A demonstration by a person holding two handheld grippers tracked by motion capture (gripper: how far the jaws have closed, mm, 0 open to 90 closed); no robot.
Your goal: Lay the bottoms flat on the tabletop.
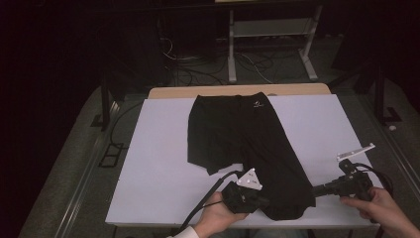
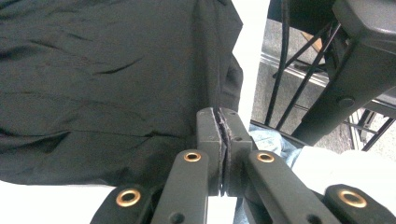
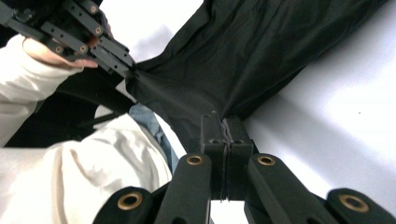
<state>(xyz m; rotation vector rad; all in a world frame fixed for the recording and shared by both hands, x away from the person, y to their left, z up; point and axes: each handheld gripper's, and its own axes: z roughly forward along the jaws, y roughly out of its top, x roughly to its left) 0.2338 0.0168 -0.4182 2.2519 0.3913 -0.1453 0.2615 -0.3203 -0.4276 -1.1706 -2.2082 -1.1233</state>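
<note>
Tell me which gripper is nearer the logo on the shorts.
Left, narrowly. The left gripper pinches the near hem of the shorts almost straight below the logo; the right gripper pinches the same hem farther out to the side.

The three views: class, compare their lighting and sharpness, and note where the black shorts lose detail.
High view: the room is dim and the white table is the one bright area; the shorts read as a flat black shape. Left gripper view: brighter, creases in the cloth show, and the table glares white. Right gripper view: soft, with the left gripper slightly blurred.
</note>
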